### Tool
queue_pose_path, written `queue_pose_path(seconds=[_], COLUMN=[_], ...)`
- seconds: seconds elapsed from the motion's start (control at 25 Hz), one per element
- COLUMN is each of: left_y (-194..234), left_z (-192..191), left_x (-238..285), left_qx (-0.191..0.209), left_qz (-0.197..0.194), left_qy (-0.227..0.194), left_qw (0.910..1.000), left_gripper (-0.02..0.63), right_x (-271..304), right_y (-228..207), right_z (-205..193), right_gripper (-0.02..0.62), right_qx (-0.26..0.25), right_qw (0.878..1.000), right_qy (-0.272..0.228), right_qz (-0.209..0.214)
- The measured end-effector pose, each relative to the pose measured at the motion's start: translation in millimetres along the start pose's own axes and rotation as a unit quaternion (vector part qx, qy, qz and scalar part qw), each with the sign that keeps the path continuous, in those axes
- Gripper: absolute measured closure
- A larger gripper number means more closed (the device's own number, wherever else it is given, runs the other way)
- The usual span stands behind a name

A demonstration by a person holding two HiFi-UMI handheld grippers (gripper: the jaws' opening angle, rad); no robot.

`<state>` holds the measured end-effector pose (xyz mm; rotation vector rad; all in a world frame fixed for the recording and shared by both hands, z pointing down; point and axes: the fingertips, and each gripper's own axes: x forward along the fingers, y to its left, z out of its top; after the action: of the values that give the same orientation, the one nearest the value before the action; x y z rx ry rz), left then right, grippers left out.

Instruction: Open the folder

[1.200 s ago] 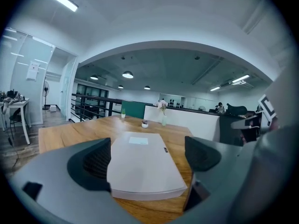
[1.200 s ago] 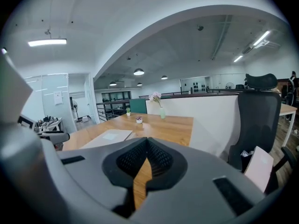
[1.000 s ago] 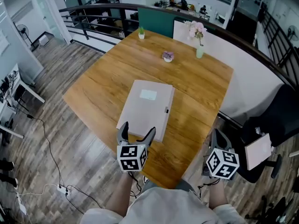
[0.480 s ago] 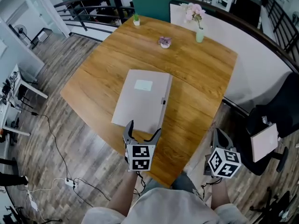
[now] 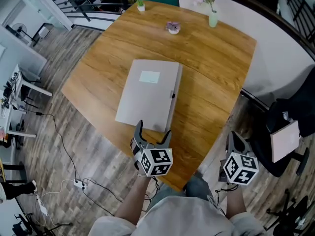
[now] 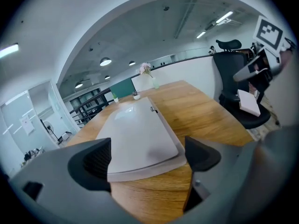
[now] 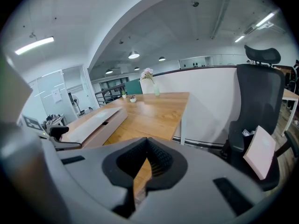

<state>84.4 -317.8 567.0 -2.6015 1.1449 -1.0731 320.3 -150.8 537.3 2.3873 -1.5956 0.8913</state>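
A closed grey folder [image 5: 147, 95] lies flat on the wooden table [image 5: 206, 63], with a white label on its cover and a small clasp [image 5: 173, 95] on its right edge. My left gripper [image 5: 152, 130] is open just short of the folder's near edge, and the folder [image 6: 140, 136] fills the gap between its jaws in the left gripper view. My right gripper [image 5: 230, 140] is shut and hangs off the table's right corner, holding nothing. From there the folder [image 7: 96, 120] shows far to the left.
A vase of pink flowers [image 5: 210, 4], a small pink item [image 5: 173, 27] and a little potted plant [image 5: 141, 5] stand at the table's far side. A black office chair [image 5: 288, 132] holding a pale board [image 5: 284, 140] is at the right. Cables run over the floor at the left.
The left gripper has moved a little right along the table's near edge, still pointing at the folder's near end. The right gripper has stayed beside the table's corner. The head view has shifted.
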Motion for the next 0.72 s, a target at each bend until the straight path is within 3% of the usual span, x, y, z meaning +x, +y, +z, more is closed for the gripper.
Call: queue_pose_path(seconds=[0.32, 0.72], left_y=[1, -4], left_z=[2, 8], left_x=[1, 7], left_qx=[0.05, 0.054], left_qz=[0.017, 0.008], left_qy=[0.0, 0.013], left_qw=[0.9986, 0.9984], left_gripper=[0.109, 0.13], right_x=[5, 14], right_y=[1, 2], right_z=[-5, 0], right_gripper=[0.594, 0.594], right_qx=[0.0, 0.004], right_qw=[1.0, 1.0], right_qy=[0.007, 0.006], right_qz=[0.005, 0.012])
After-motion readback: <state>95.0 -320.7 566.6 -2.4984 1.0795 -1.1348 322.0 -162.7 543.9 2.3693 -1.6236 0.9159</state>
